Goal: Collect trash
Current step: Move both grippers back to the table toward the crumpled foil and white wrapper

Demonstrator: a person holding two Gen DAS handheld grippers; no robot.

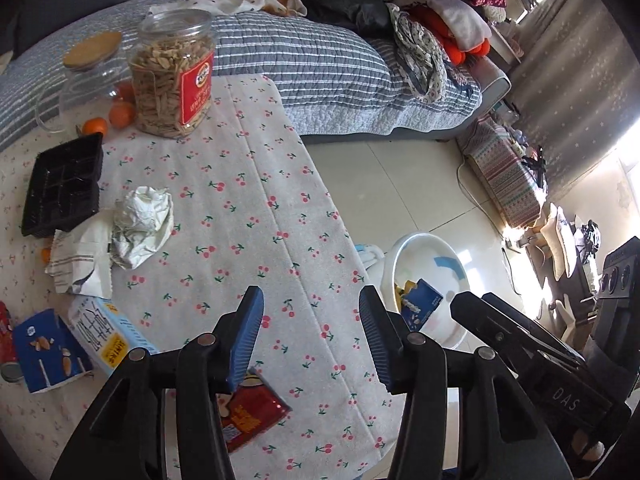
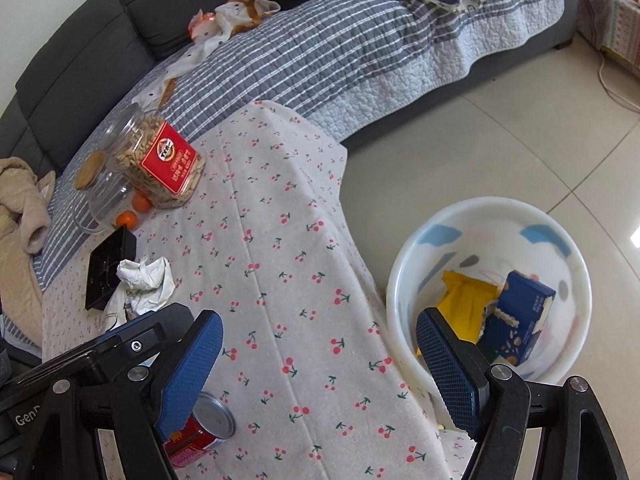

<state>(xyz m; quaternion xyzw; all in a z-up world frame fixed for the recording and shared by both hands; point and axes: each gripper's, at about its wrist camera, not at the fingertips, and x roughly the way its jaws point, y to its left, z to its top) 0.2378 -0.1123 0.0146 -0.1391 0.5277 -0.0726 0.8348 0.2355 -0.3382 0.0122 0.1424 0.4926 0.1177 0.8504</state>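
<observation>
L gripper [image 1: 308, 332] jaws part-open, empty; R gripper [image 2: 320, 364] wide, empty. Red can [image 2: 198, 428] lies on its side on the cherry cloth [image 2: 280, 240], near edge — likely light, thin-walled, dents easily; grip across mid-body. White bin [image 2: 404, 264] on floor beside.

"DAS" on right gripper [image 1: 562, 394] | "Gen" on left gripper [image 2: 24, 420]

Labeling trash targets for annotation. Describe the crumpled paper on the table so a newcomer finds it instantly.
Start at the table with the cherry-print cloth beside the striped bed. Near its far side stands a big clear jar with a red label; closer to the camera from it lies a black plastic tray. The crumpled paper sits right beside that tray: a white, balled-up wad, the only crinkled thing among boxes and cans.
</observation>
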